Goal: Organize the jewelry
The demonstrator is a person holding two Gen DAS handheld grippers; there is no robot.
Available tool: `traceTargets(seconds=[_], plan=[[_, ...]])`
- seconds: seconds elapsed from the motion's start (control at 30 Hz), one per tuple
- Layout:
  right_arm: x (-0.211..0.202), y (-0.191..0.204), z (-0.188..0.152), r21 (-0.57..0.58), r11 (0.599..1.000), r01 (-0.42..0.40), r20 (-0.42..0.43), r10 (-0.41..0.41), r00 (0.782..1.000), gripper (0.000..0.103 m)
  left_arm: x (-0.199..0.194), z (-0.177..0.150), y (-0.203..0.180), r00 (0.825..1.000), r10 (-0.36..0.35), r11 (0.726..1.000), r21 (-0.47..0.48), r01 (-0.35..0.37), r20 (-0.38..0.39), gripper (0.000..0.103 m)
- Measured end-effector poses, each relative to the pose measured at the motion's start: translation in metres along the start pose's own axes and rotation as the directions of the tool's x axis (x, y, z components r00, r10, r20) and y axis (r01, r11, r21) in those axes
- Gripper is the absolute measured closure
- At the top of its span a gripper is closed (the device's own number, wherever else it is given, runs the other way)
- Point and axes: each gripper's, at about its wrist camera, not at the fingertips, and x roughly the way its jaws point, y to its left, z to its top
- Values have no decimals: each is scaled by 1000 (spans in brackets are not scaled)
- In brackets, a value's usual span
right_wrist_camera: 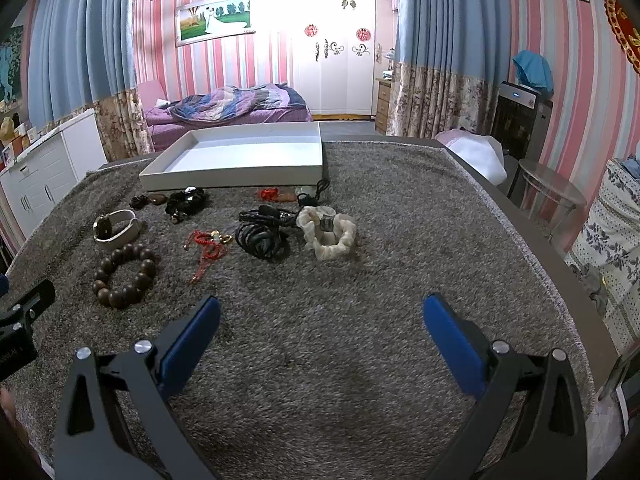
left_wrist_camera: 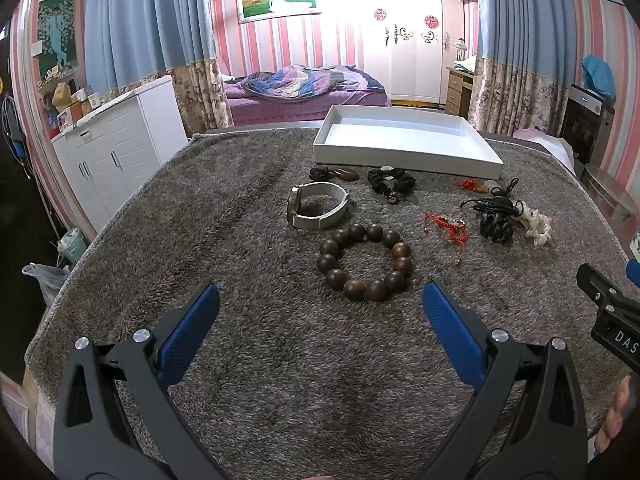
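Nothing sorted yet, by the look of it: white tray (left_wrist_camera: 404,152) at the far side of the grey rug (left_wrist_camera: 240,240), bare inside. All jewelry loose on the rug in front of it: wooden bead bracelet (left_wrist_camera: 365,262), watch (left_wrist_camera: 318,205), red cord bracelet (left_wrist_camera: 446,227), black scrunchie (left_wrist_camera: 390,181), black cords (left_wrist_camera: 495,220), cream scrunchie (left_wrist_camera: 536,224). Left gripper (left_wrist_camera: 320,312) spread wide, empty, just short of the beads; right gripper (right_wrist_camera: 320,320) likewise spread, holding nothing. Every piece left to move.

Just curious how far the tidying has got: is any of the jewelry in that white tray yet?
No: the white tray shows only its bare floor, while the bead bracelet and watch lie on the grey carpet.
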Motion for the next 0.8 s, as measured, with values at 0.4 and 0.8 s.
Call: traceTargets(seconds=[0.4,0.8], plan=[[3,-2,-4,4,1000,-6,-10,6,1000,1,0,-1,-1,1000,-1,1000,1,1,-3,3],[5,0,-4,0,1000,-6,-16,6,1000,1,2,-1,0,1000,-3,1000,-3,3,-7,3]])
